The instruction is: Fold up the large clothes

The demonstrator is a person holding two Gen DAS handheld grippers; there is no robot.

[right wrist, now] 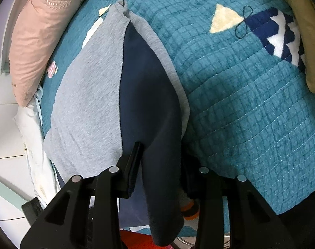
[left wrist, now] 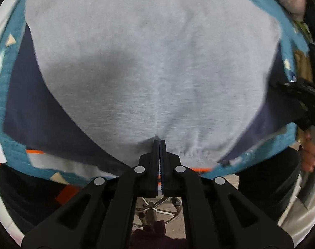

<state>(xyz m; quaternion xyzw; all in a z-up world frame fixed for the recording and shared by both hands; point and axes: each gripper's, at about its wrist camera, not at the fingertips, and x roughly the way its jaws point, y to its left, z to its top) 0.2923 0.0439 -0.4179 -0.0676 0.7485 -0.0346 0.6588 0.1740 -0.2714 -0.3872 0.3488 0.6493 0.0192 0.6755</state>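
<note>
Left wrist: garment (left wrist: 153,62) seemingly between jaws

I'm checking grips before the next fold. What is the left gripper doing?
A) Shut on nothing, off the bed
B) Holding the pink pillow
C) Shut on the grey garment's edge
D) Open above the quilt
C: in the left wrist view the left gripper has its jaws pressed together on the near edge of the grey garment, which puckers there and spreads over the teal quilt.
</note>
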